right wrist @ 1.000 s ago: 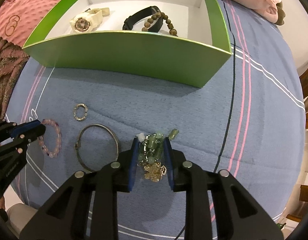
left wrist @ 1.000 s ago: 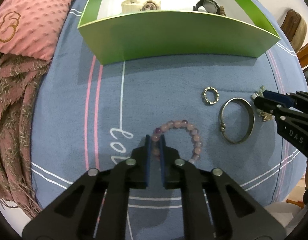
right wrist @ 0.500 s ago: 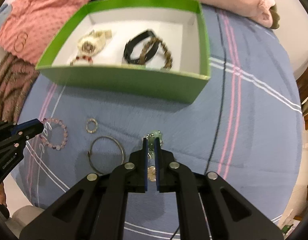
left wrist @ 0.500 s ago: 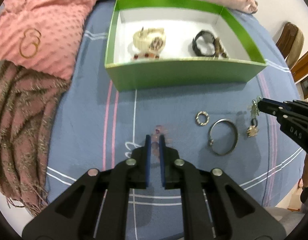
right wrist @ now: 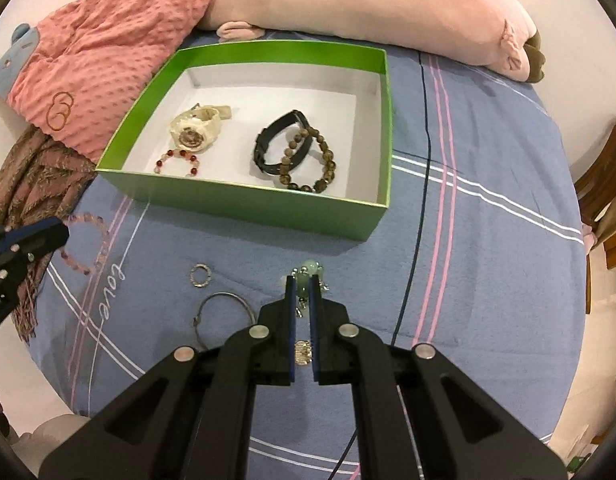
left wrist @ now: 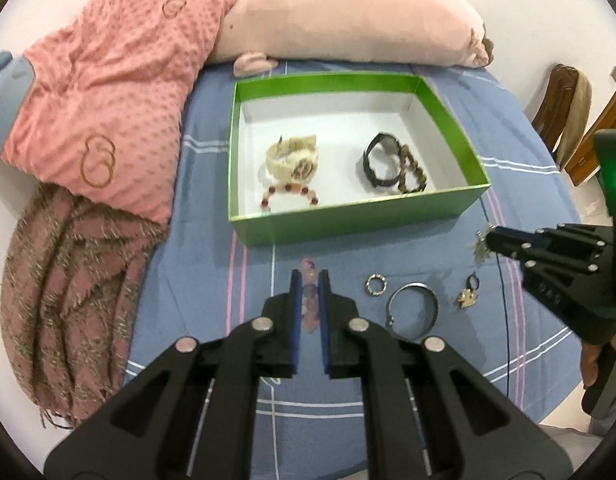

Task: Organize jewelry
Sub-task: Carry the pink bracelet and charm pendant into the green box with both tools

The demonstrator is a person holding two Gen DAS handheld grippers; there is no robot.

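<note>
The left tongs are pinched on a pink bead bracelet, which hangs clear of the blue bedspread. In the left wrist view it shows edge-on as a thin column running along the gap between the blue pads; in the right wrist view its loop droops from the tips. The right tongs are pinched on a jade-and-charm bracelet, with green beads bunched just past the tips and the rest trailing back between the pads to a gold charm dangling beneath. Their jaws have just closed on it.

Ahead of both tongs, beyond the tips, sits an open green box with a white floor, its long side lying across the view. On its left half lie a cream watch and a red bead bracelet, touching; on its right half lie a black band and a brown bead bracelet, overlapping.

On the bedspread between the two tongs, a small ring lies just beside a silver bangle, both flat.

Both tongs tilt steeply downward over the bed. A hand grips the right tool's rear.
</note>
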